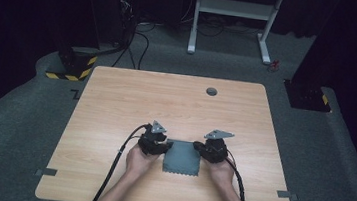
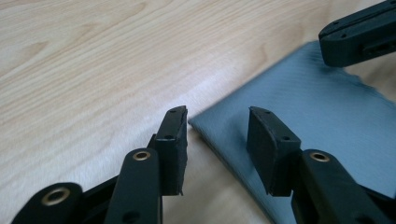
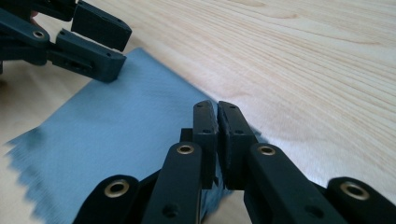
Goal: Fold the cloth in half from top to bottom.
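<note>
A grey-blue cloth [image 1: 183, 157] with a zigzag-cut near edge lies flat on the wooden table [image 1: 166, 99], close to the person's side. My left gripper [image 1: 166, 147] is at the cloth's far left corner. In the left gripper view it [image 2: 217, 126] stands open, with that corner of the cloth [image 2: 299, 107] lying between the jaws and neither pad touching it. My right gripper [image 1: 200, 148] is at the far right corner. Its jaws [image 3: 217, 116] are shut, pinching the edge of the cloth [image 3: 116, 121]. Each gripper view also shows the other gripper [image 2: 348, 42] [image 3: 100, 44] across the cloth.
A small grey round cap [image 1: 211, 91] sits near the table's far edge. Strips of grey tape [image 1: 47, 171] [image 1: 286, 195] mark the near corners. Beyond the table stand a white frame [image 1: 234, 8], loose cables and dark stands on grey carpet.
</note>
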Demonstrator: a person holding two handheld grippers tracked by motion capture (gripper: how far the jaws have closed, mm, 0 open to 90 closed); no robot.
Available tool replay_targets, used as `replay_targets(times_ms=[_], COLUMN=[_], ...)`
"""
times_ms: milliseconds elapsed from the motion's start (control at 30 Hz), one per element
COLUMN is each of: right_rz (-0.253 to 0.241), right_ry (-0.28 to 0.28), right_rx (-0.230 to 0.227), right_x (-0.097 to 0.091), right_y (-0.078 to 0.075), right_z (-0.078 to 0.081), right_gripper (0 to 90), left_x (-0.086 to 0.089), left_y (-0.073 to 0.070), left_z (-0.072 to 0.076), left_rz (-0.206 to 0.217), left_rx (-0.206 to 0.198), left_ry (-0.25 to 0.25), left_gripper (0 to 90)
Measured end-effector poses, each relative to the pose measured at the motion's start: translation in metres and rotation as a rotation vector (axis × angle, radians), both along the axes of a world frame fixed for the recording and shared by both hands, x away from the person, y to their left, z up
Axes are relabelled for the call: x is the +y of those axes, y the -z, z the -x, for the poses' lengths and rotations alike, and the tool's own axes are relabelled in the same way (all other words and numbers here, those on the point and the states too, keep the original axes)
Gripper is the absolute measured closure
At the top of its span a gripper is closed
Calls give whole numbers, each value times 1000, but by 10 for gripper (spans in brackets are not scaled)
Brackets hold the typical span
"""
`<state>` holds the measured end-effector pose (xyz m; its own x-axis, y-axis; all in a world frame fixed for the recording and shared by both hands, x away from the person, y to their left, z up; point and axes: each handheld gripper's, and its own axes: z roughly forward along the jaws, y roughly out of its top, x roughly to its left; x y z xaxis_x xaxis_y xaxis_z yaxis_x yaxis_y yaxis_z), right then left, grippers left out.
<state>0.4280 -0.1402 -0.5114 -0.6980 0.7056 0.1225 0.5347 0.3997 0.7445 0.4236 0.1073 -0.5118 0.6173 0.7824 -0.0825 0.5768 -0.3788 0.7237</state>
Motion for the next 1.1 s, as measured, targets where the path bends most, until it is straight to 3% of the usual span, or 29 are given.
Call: replay_targets(times_ms=[67,233,300,433,567,700,800,867,1100], right_rz=[-2,52,60,80,82,97,125,126,128], right_ry=[12,31,40,44,40,7,-6,-7,5], right_rx=[-2,-30,-15,-19,10,17,12,8,-26], right_x=[4,12,11,5,-2,2,5,5,9], right_y=[2,5,8,6,6,4,2,2,-3], right_z=[-4,-13,-16,-16,-17,-18,-17,-17,-24], right_gripper=[852,839,828,716,703,845,878,883,887], left_x=[-3,-5,-5,-5,-5,-6,-7,-5,-6], left_y=[1,3,2,2,2,1,1,1,-4], left_z=[-4,-12,-13,-14,-14,-14,-14,-15,-20], left_rz=[-4,-58,-64,-63,-62,-65,-34,-33,-70], left_rx=[1,10,12,16,16,24,47,39,-8], left_ry=[-16,-26,-22,-18,-14,24,51,55,57], left_gripper=[577,563,556,547,545,649,765,844,871])
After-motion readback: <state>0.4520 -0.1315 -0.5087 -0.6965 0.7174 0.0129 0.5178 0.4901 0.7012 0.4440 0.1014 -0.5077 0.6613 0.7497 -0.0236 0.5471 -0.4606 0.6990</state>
